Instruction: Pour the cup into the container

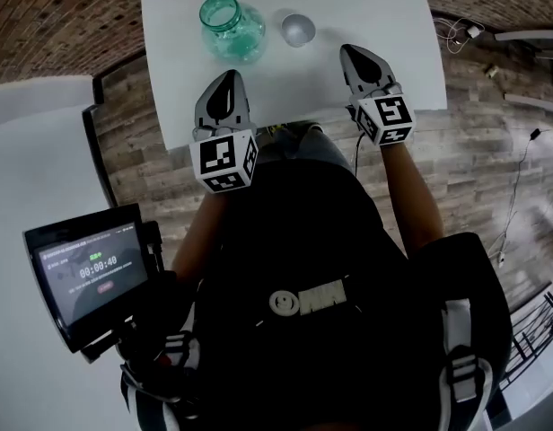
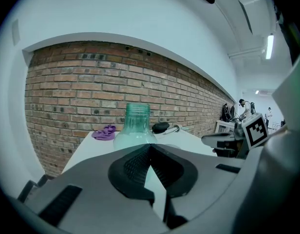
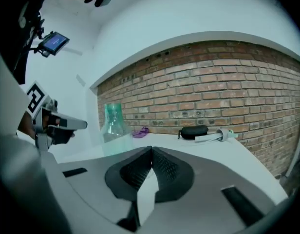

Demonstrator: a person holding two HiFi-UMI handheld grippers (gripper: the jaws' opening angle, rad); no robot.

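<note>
You have the white worktop running ahead of both tools, and everything that matters sits on its far half. The biggest thing on it is the green glass container, upright with its mouth open to the top. It stands straight ahead of your left tool, near the tips but apart from them, and the left gripper view shows it centred just above the jaws. From your right tool the same container lies ahead and well off to the left. Both tools are held over the near edge of the worktop with jaws pressed together and nothing between them. Each gripper view shows the ribbed pads meeting at the tip.

Smallest, and the thing the next move turns on, is the little metal cup. It stands upright, so its axis is vertical, just to the right of the container and apart from it. It is ahead and to the left of the right tool, and ahead and to the right of the left one. I judge the right tool the nearer, with nothing in its way. That one should open and reach forward-left to take the cup by its side, then carry it a short way left over the container's mouth. What the cup holds cannot be told from here
</note>
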